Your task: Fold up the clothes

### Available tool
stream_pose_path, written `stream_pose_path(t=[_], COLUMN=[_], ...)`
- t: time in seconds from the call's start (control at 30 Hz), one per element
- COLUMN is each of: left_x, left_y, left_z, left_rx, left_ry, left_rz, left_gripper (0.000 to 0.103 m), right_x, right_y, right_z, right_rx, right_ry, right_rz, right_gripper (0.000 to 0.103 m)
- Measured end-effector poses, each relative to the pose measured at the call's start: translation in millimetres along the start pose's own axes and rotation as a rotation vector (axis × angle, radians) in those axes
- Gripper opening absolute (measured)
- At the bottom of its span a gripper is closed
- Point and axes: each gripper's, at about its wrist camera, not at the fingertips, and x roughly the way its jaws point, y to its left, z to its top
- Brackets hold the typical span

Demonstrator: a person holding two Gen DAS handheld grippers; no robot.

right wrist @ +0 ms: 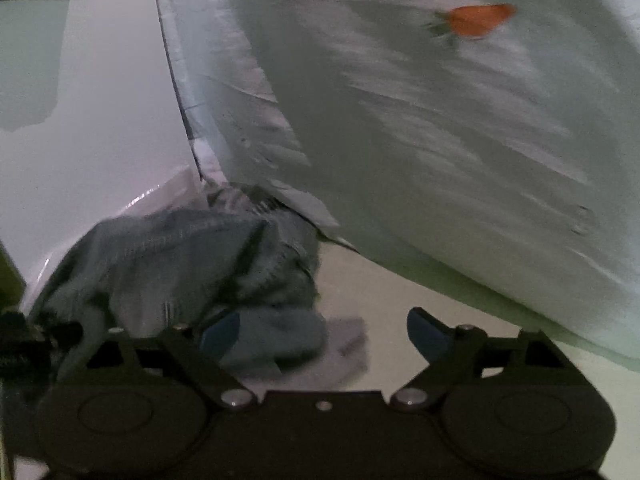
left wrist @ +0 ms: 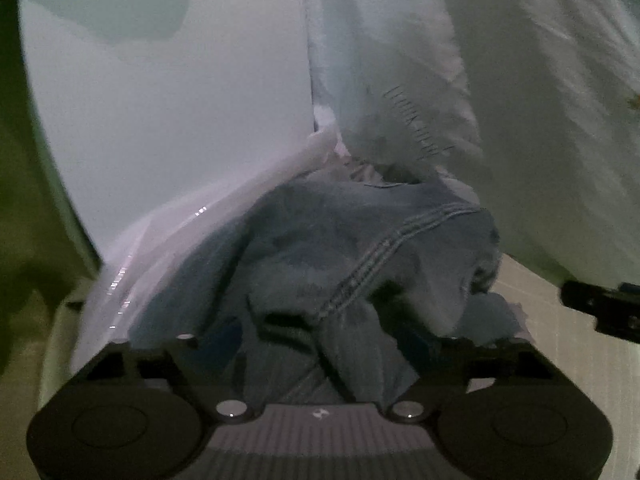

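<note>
A crumpled blue-grey garment (left wrist: pixel 360 248) with a stitched seam lies heaped on a pale surface. In the left wrist view my left gripper (left wrist: pixel 326 336) stands wide, and the cloth is bunched between its fingers and hides most of both pads. In the right wrist view the same garment (right wrist: pixel 180 252) lies to the left. My right gripper (right wrist: pixel 322 334) is open there. Its left pad (right wrist: pixel 220 334) sits at the garment's edge and its right pad (right wrist: pixel 426 334) is over bare surface. The other gripper shows at each view's side edge.
A large white cloth (right wrist: pixel 440 140) with an orange mark (right wrist: pixel 478 18) hangs close on the right. A white panel (left wrist: pixel 180 100) stands behind the garment, with clear plastic film (left wrist: pixel 120 272) at its foot. Beige surface (right wrist: pixel 400 288) shows under the right gripper.
</note>
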Motion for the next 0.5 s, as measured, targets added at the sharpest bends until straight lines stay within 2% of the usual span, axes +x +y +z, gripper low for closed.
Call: stream_pose_path(t=[0.2,0.27,0.37,0.43,0.47,0.5], left_x=[34.3,36.2,32.1,27.5,24.9,21.0], left_y=[11.6,10.6,5.7,3.9,3.3,2.8], left_z=[8.9,9.8,8.6,8.6,8.7,9.3], left_rx=[-0.075,-0.069,-0.026,-0.015,-0.013,-0.011], left_ry=[0.032,0.024,0.003,-0.009,-0.016,-0.025], left_rz=[-0.028,-0.028,-0.029,-0.03,-0.031,-0.031], left_gripper=[0.064,0.06,0.05,0.04,0.036,0.028], right_x=[75.4,96.5,119.3,128.2,130.9,128.4], right_y=[21.6,22.5,20.8,18.8,17.4,17.7], right_z=[21.5,23.6,22.5,19.8,18.5,18.5], right_rx=[-0.026,-0.002,0.051,0.081,0.099,0.103], right_ry=[0.072,0.102,0.131,0.143,0.146,0.136], right_rz=[0.049,0.077,0.124,0.166,0.196,0.203], right_gripper=[0.072,0.071,0.071,0.054,0.035,0.021])
